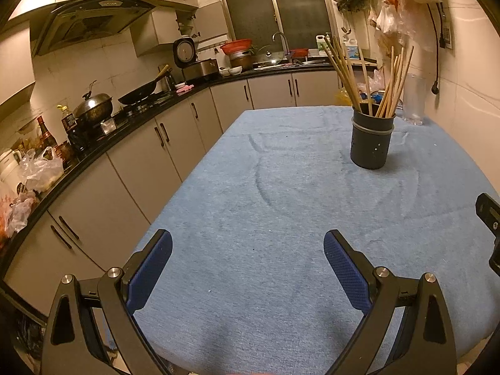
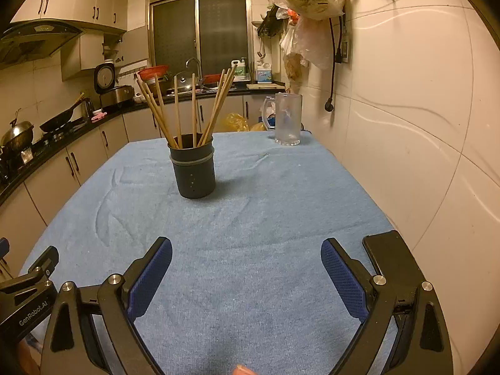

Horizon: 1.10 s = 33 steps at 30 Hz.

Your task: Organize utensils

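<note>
A dark grey utensil holder [image 1: 371, 142] stands upright on the blue table cloth [image 1: 281, 218], with several wooden chopsticks [image 1: 392, 87] fanned out of its top. It also shows in the right wrist view [image 2: 194, 168] with the chopsticks [image 2: 193, 109]. My left gripper [image 1: 247, 243] is open and empty, low over the near part of the cloth, well short of the holder. My right gripper [image 2: 247, 251] is open and empty, also near the table's front. Part of the right gripper shows at the left wrist view's right edge [image 1: 490, 218].
A clear glass mug [image 2: 287, 118] stands at the far right corner of the table by the tiled wall [image 2: 406, 125]. A black phone [image 2: 387, 253] lies by my right finger. A kitchen counter [image 1: 125, 118] with pots runs along the left.
</note>
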{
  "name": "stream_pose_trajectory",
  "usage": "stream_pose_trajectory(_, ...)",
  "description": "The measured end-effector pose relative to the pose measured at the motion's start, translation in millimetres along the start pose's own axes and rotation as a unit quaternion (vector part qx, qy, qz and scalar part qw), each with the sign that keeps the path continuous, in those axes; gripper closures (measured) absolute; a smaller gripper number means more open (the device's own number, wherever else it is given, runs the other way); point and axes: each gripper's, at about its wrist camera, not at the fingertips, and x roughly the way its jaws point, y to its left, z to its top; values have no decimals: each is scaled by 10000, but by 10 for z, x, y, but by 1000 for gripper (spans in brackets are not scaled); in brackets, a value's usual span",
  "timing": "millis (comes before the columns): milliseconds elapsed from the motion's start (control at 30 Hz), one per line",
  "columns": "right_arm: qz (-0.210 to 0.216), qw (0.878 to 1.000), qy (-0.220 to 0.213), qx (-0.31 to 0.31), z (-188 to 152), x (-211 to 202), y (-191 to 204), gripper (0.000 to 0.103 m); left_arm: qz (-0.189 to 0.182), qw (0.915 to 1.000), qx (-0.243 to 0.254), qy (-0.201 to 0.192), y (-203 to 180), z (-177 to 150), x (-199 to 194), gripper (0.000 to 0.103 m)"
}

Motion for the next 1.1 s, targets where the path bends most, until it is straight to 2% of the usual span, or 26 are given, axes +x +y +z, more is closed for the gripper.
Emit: stream_pose_trajectory(1100,18,9999,94,-57,-25,86,41,5,-43,10000,-35,66,9,-17,24,6)
